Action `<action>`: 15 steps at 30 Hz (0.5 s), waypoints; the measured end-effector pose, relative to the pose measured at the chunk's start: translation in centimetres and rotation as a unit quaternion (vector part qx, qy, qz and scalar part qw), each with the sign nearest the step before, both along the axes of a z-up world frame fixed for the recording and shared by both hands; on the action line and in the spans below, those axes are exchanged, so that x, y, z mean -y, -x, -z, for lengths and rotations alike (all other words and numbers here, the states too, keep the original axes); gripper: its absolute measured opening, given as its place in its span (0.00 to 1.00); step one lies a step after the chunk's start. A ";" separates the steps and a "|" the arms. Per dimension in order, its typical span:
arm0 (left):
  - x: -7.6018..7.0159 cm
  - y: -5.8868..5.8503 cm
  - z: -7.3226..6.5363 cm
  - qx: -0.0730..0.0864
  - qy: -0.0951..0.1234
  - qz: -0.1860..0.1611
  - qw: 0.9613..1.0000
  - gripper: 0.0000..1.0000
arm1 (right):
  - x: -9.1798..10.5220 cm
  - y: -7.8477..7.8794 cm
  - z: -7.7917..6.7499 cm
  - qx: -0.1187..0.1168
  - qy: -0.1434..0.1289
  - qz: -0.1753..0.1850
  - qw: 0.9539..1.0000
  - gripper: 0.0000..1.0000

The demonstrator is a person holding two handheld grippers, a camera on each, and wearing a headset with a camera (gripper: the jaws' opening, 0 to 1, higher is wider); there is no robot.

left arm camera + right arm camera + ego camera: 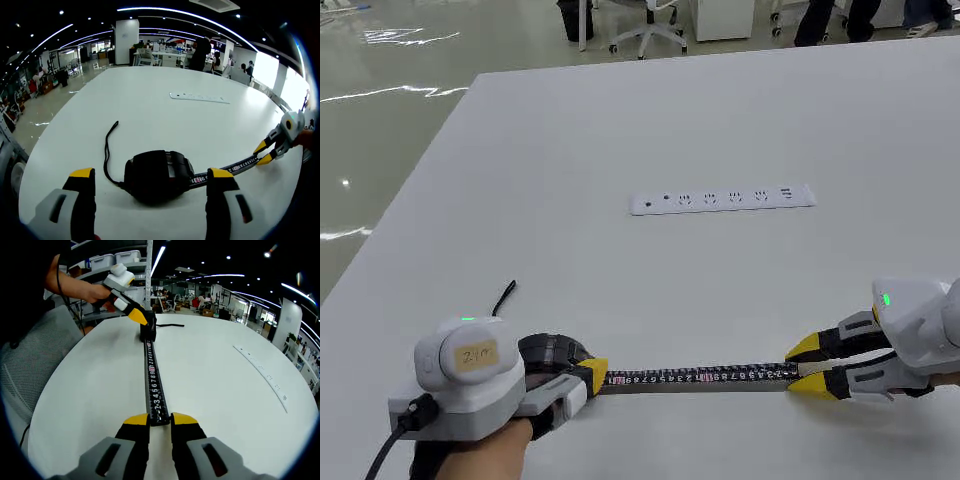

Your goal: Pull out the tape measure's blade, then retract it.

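Observation:
The black tape measure case lies on the white table at the near left. My left gripper stands open around it, with a small gap showing on each side of the case. The blade is drawn out to the right, flat along the tabletop. My right gripper is shut on the blade's end. In the right gripper view the left gripper sits over the case at the blade's far end.
A white power strip lies across the table's middle, beyond the blade. The case's black wrist strap trails off to its left. Office chairs and people's legs stand past the far edge.

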State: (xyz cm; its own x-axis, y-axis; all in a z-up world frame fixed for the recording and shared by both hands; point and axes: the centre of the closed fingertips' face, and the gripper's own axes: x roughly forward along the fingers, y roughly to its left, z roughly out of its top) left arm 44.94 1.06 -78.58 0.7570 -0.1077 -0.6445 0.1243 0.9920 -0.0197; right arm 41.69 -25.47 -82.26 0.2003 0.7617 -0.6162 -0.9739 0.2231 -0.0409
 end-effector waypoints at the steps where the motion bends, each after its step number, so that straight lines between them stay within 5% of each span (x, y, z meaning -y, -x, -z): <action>1: 0.0 0.0 0.0 0.000 -0.001 -0.002 1.000 0.90 | 0.0 0.0 0.0 0.000 -0.001 0.000 1.000 0.16; 15: -0.2 -0.4 0.4 0.004 -0.007 -0.030 1.000 0.84 | -0.2 -0.3 0.2 0.002 -0.002 -0.007 1.000 0.15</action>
